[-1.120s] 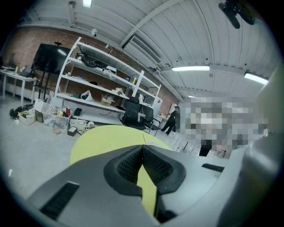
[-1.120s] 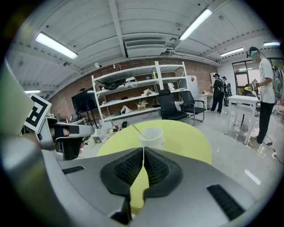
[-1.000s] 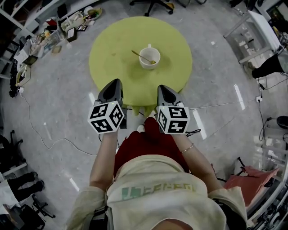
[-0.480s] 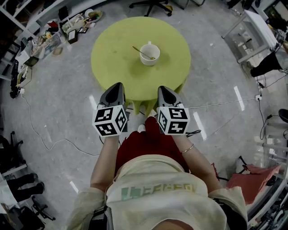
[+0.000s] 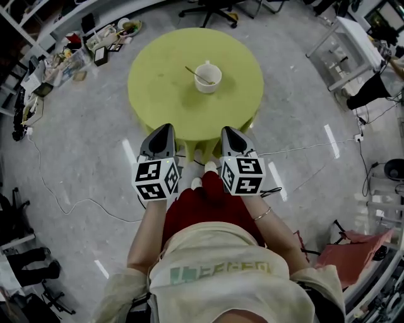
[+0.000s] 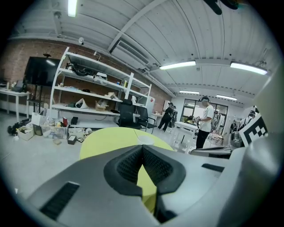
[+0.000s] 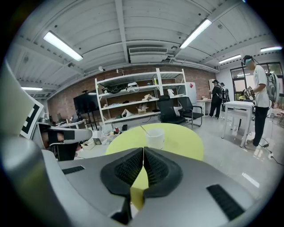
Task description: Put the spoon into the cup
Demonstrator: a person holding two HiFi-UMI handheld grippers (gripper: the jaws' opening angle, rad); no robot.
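Far left of round yellow-green table [image 5: 158, 94]: floor clutter of boxes and small items [image 5: 95, 41], white metal shelf rack [image 6: 88, 88] behind it. At table's near edge, left side: grey left gripper [image 5: 165, 128] with black-and-white marker cube, tips pointing toward table's centre, claw pressed together, nothing between. Near table's centre: white ceramic cup [image 5: 207, 76], upright. Thin gold-toned metal spoon [image 5: 194, 72] inside cup, bowl end down, handle leaning out over the rim toward table's far-left side. Cup and spoon well apart from both grippers. At table's near edge, right side: grey right gripper [image 5: 226, 130] with same kind of marker cube, claw also pressed together on nothing, aimed straight at cup in right gripper view. Beyond table's far edge: black office chair [image 5: 208, 9]. Right of table: white frame bench [image 5: 353, 44], then person in white shirt [image 7: 259, 84] standing by it.
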